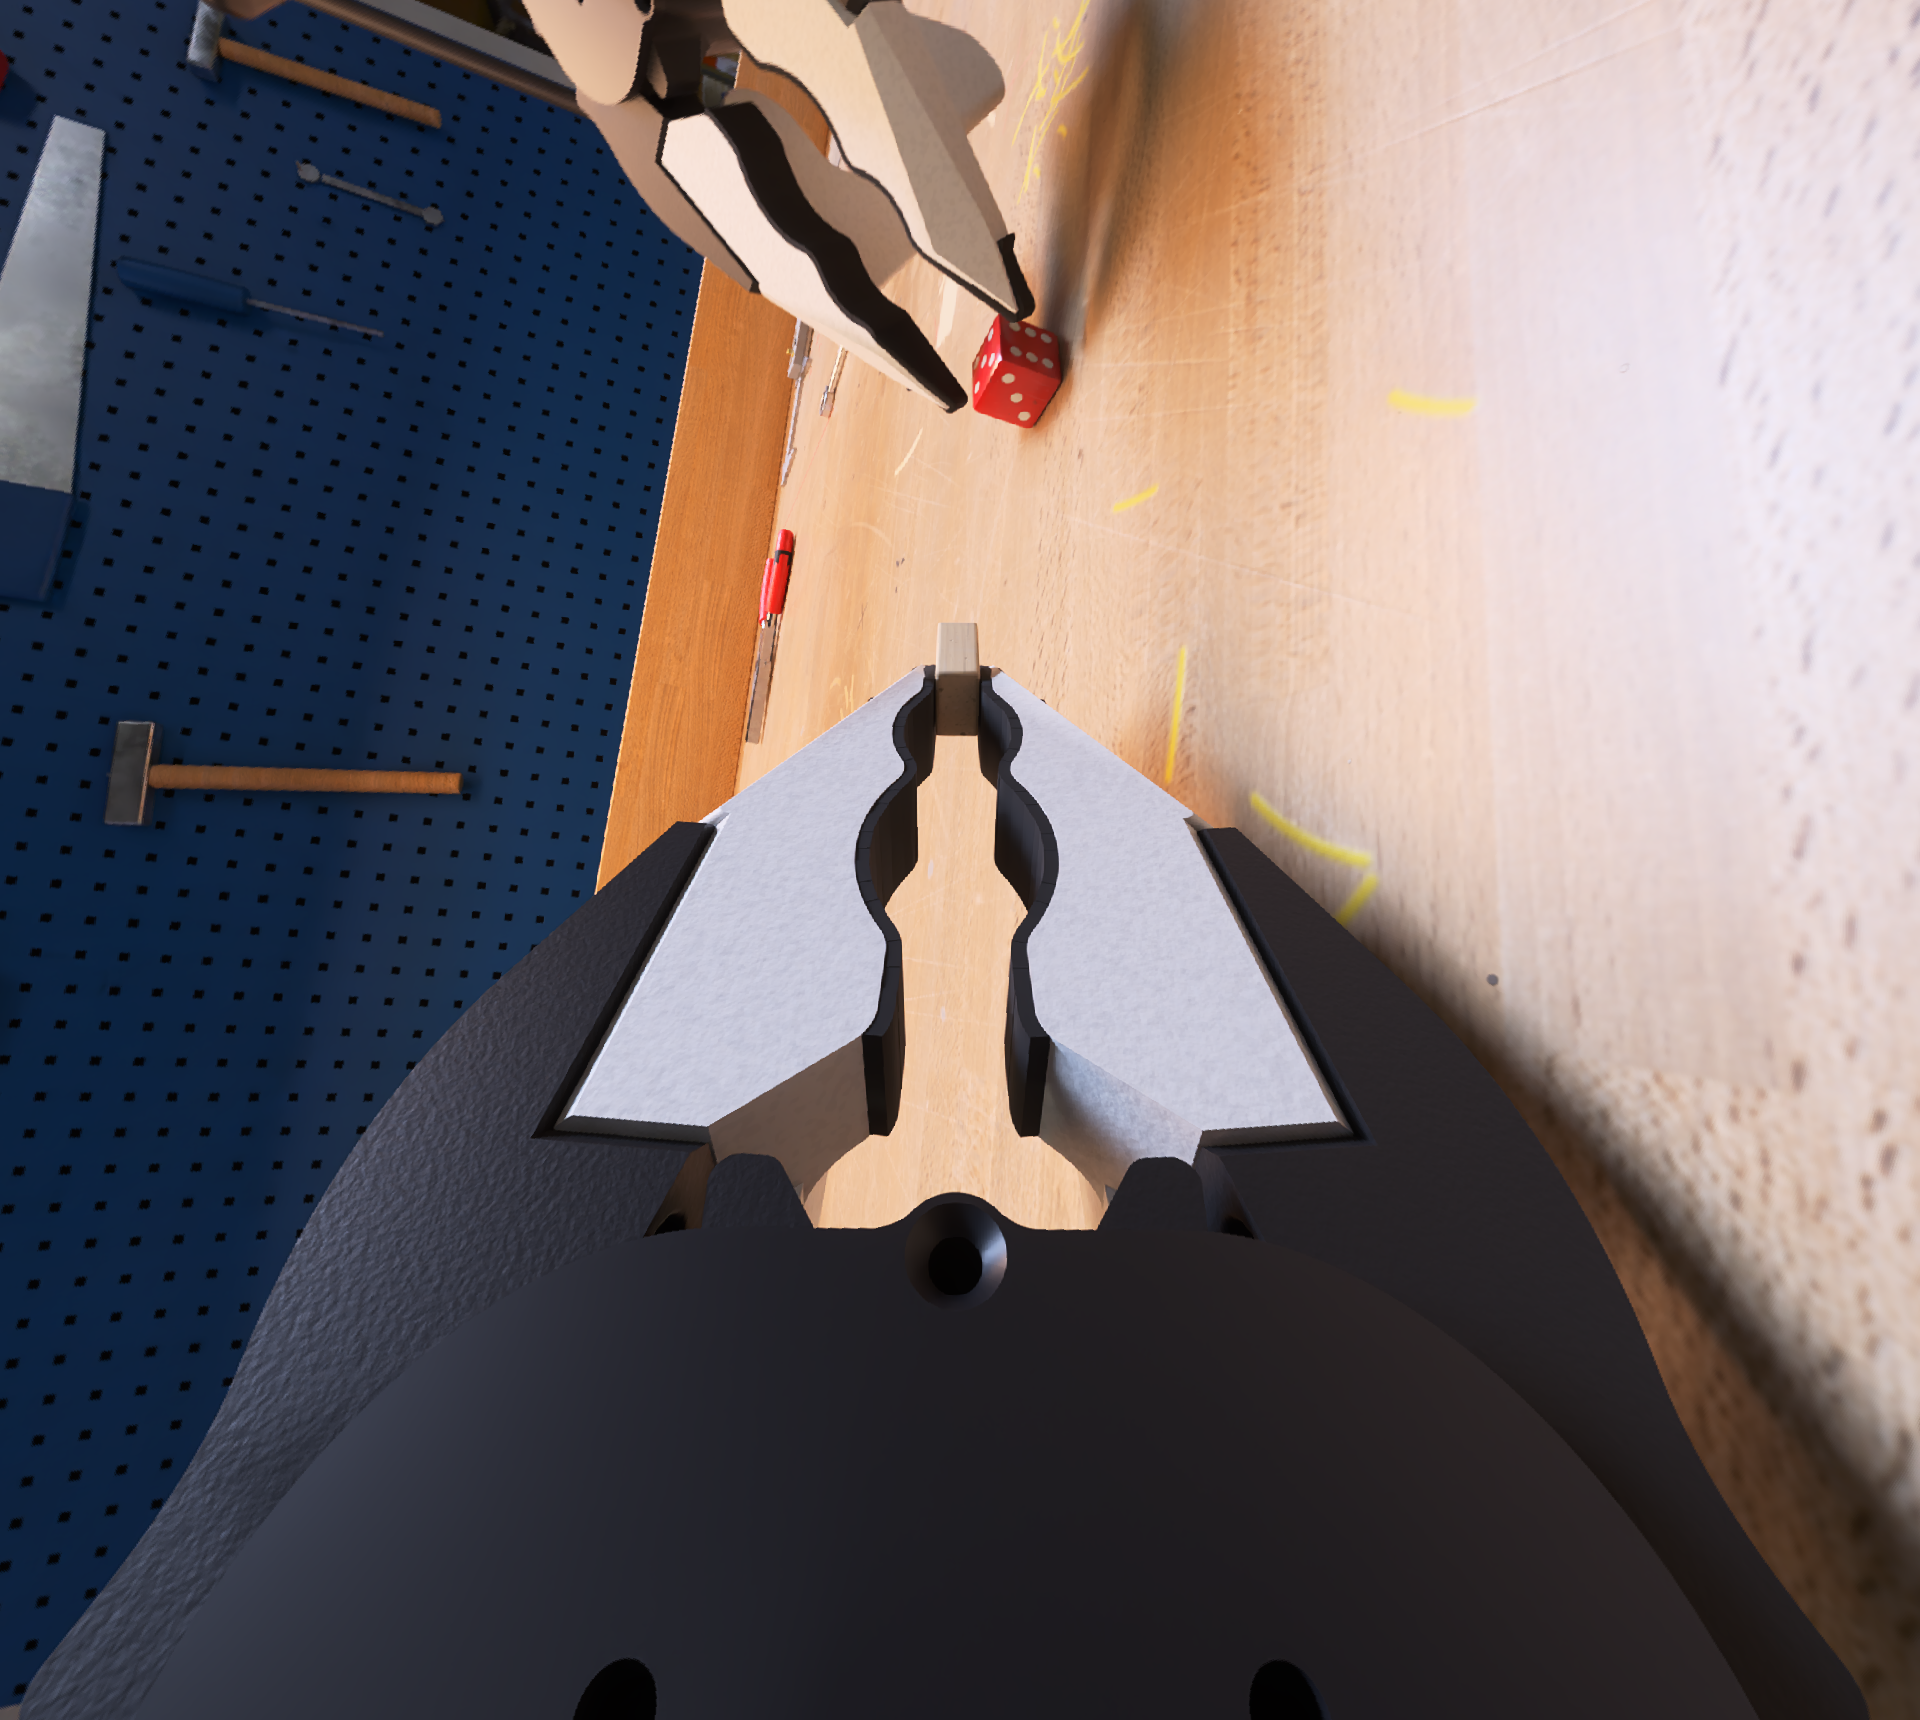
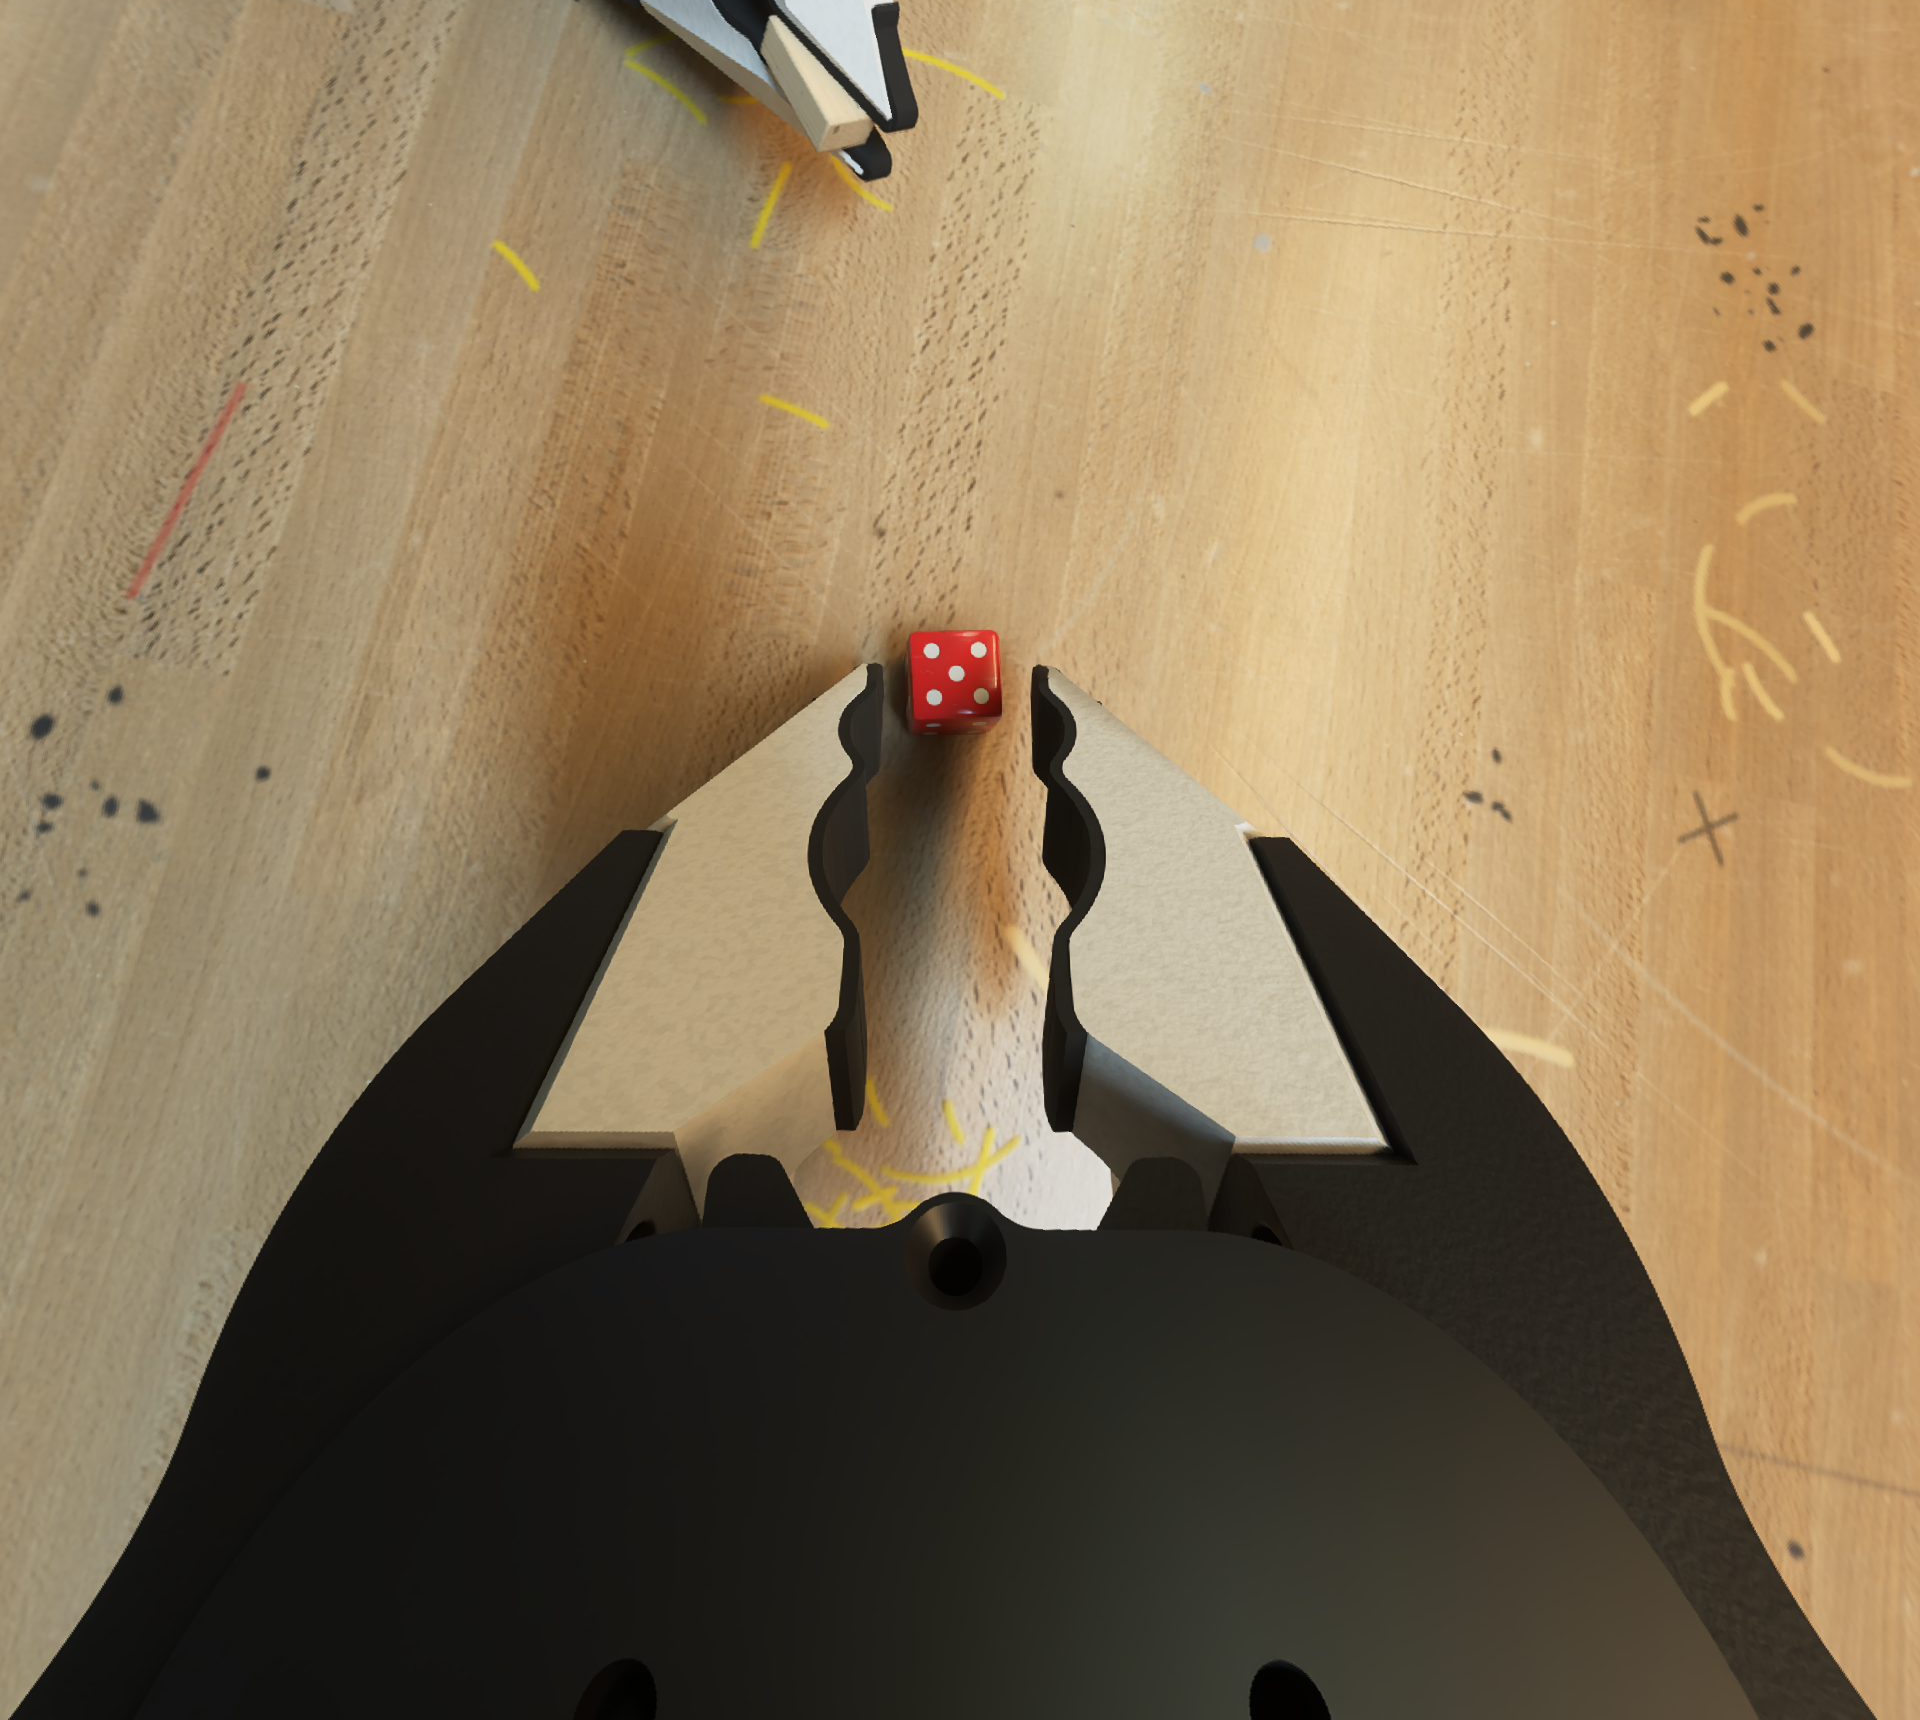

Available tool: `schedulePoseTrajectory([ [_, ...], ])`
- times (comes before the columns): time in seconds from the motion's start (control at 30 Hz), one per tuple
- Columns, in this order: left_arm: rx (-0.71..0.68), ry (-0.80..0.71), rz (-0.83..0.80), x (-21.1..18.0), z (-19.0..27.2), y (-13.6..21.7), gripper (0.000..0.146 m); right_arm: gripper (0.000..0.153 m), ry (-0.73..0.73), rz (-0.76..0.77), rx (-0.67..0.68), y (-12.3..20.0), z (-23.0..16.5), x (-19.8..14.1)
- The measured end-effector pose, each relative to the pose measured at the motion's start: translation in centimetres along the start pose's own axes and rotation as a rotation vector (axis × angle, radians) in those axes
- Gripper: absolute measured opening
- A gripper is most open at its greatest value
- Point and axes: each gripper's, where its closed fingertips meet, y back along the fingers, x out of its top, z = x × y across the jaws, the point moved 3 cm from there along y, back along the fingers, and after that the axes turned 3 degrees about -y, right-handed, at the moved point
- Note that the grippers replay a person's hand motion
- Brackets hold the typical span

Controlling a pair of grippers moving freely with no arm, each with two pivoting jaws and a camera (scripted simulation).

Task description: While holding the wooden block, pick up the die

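Note:
My left gripper (image 1: 957,681) is shut on a small pale wooden block (image 1: 957,671), whose end sticks out past the fingertips; both also show in the right wrist view, gripper (image 2: 878,132) and block (image 2: 821,96). A red die (image 2: 954,679) with white pips sits on the wooden workbench (image 2: 1351,423). My right gripper (image 2: 956,683) is open, its fingertips on either side of the die with small gaps. In the left wrist view the right gripper (image 1: 987,356) comes down right over the die (image 1: 1016,372).
A blue pegboard (image 1: 312,527) with hammers (image 1: 281,779), a saw blade (image 1: 47,299) and screwdrivers hangs behind the bench. A red-handled utility knife (image 1: 771,621) and other small tools lie along the bench's back edge. Yellow and black marks dot the benchtop.

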Motion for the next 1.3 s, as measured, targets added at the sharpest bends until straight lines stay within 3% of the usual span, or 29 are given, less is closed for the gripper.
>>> schedulePoseTrajectory([
  [0.37, -0.021, -0.061, 0.015, 0.6, 0.7, -0.1, 0.006, 0.024, 0.019, -0.018, 0.074, -1.2, 0.1, -0.5],
  [1.3, -0.009, -0.139, 0.013, 0.9, 1.0, 0.1, 0.006, 0.019, -0.035, 0.055, 0.065, -0.9, 0.2, 1.0],
])
